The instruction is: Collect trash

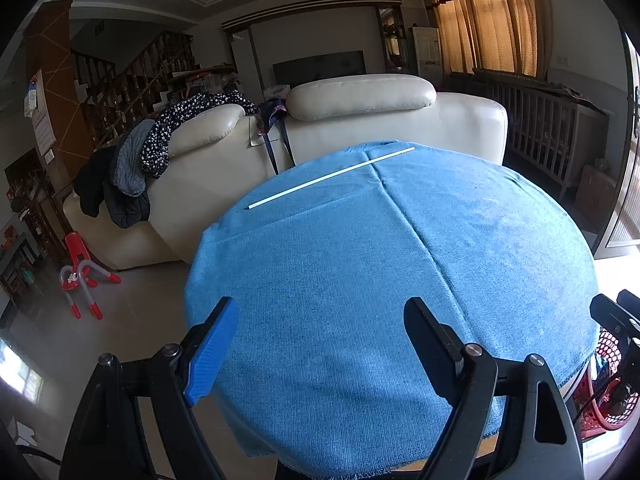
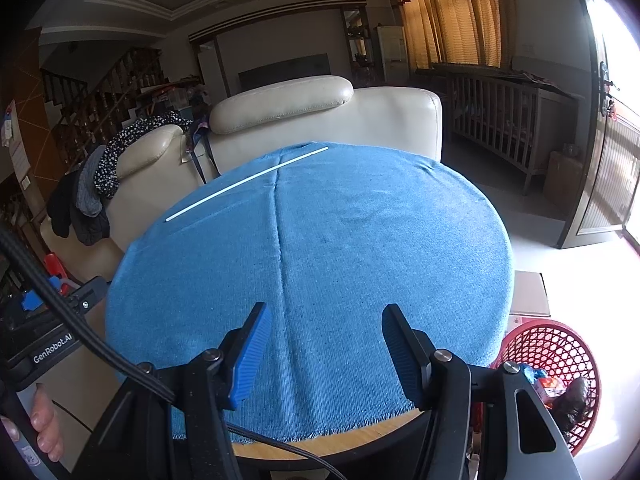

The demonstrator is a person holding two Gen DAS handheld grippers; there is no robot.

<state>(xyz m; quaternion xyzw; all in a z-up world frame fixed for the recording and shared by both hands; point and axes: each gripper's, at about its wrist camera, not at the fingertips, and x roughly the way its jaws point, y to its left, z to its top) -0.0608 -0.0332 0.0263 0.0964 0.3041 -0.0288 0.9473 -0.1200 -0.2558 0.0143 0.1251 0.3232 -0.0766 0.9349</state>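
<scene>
A living room with a cream leather sofa [image 1: 360, 120] lies beyond a round table under a blue woven cloth [image 1: 380, 280]. Both tools hover at the near edge: the left gripper [image 1: 320, 344] and the right gripper [image 2: 324, 348] each stand with jaws wide apart, holding nothing.

The only litter on the cloth is a long thin white stick [image 2: 244, 182], far ahead of both grippers at the opposite rim, ahead and to the left of the right gripper. The red plastic mesh basket [image 2: 560, 344], already holding some scraps, sits low on the floor just right of the right gripper.

Risks, as I judge them: the stick lies flat and is slender, so closing fingers may pinch cloth instead, or nudge it off the far edge toward the sofa; dragging could pull the cloth askew; gripped near one end it may swing and miss the basket
</scene>
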